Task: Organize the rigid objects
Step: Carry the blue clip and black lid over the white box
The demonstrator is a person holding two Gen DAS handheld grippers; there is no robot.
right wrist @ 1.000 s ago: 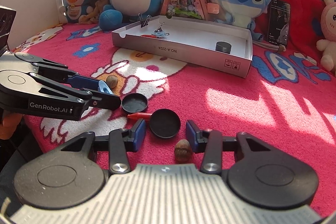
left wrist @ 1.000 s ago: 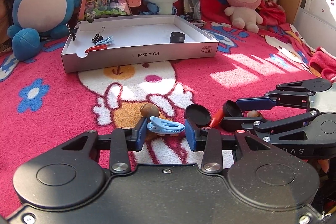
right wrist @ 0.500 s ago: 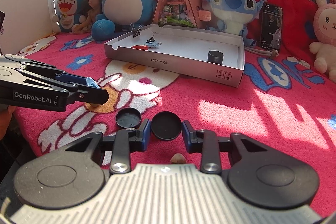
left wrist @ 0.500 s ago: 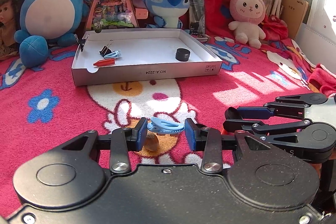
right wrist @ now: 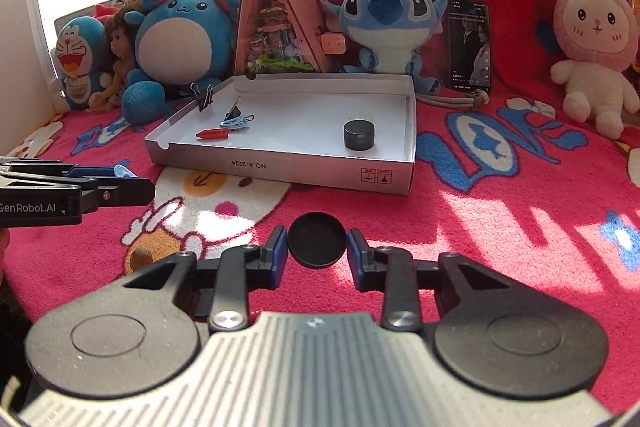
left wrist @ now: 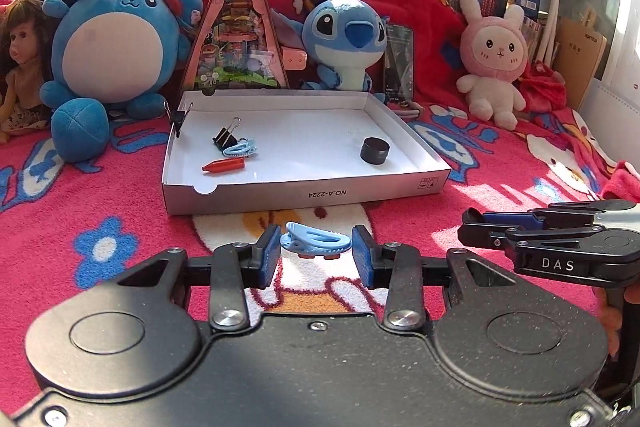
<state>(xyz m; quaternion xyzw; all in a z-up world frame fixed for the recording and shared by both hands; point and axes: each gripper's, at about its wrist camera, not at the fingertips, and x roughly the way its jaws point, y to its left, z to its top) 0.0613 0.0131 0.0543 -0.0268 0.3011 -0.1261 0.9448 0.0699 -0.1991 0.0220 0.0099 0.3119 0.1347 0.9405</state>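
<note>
Left wrist showed my left hand-held gripper (left wrist: 316, 253) pinching a blue hair clip (left wrist: 315, 242); my right hand-held gripper (right wrist: 318, 251) clamped a black round lid (right wrist: 317, 239).

- The right gripper (left wrist: 472, 227) runs off the left wrist view's right edge; what its fingers hold is hidden there.
- Blue clip (right wrist: 122, 171) barely peeks above the left gripper (right wrist: 148, 189).
- Doll (left wrist: 20, 67) cut by the left edge.

Light-blue clip (left wrist: 315, 241), black round lid (right wrist: 317, 240), white box (left wrist: 304, 191), red cartoon-patterned blanket (right wrist: 500, 211).
</note>
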